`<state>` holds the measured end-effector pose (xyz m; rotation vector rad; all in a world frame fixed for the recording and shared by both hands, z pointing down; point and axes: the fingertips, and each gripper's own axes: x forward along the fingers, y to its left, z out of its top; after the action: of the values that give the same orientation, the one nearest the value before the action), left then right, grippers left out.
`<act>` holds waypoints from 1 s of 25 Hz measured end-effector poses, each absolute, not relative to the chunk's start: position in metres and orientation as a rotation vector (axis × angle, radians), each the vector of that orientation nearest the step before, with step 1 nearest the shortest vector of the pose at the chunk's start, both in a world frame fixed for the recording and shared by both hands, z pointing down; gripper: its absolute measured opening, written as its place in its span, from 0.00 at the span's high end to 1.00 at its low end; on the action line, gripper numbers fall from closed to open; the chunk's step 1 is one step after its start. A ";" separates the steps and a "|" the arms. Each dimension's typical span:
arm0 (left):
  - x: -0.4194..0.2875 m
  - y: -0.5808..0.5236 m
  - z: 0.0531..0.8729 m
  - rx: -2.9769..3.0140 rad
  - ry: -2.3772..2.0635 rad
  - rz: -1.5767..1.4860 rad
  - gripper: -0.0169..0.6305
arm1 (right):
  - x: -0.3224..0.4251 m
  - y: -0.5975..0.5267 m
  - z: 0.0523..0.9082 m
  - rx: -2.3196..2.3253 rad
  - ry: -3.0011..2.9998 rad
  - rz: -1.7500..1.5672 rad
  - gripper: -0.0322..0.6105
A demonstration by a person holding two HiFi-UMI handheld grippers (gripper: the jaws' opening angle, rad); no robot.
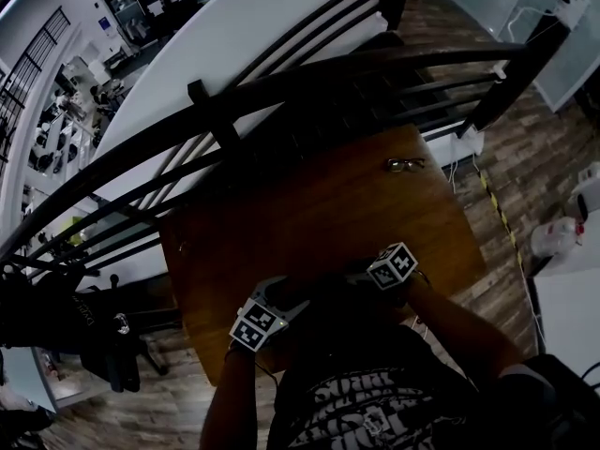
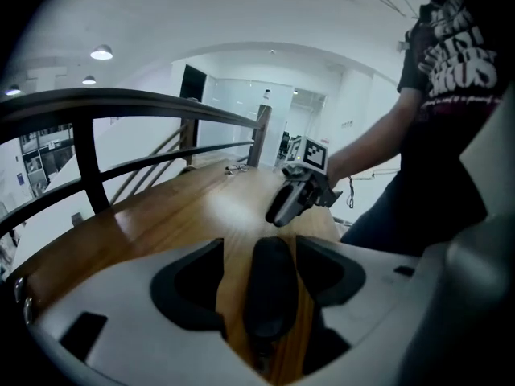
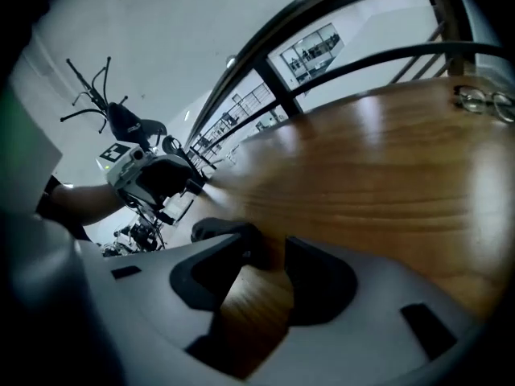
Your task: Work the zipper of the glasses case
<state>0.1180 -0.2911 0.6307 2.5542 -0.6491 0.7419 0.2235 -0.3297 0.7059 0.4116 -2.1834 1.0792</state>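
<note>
The dark glasses case lies lengthwise on the wooden table between the fingers of my left gripper. The jaws stand wide, with strips of wood showing on either side of the case. My right gripper is open over bare wood, and one end of the case sits just beyond its left fingertip. In the head view both grippers, left and right, face each other at the table's near edge. The case is a dim shape between them. No zipper detail shows.
A pair of glasses lies at the table's far right corner and also shows in the gripper views. A dark curved railing runs behind the table. A white container stands on the floor at right.
</note>
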 end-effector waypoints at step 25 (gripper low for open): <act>0.039 -0.288 0.386 2.579 -1.667 -0.035 0.96 | 0.183 -0.295 0.379 1.172 -2.783 -0.159 0.95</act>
<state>0.0393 -0.2883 0.3855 2.5786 -1.6667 -0.0352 0.1835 -0.2949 0.3792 1.1716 -2.7830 -0.1586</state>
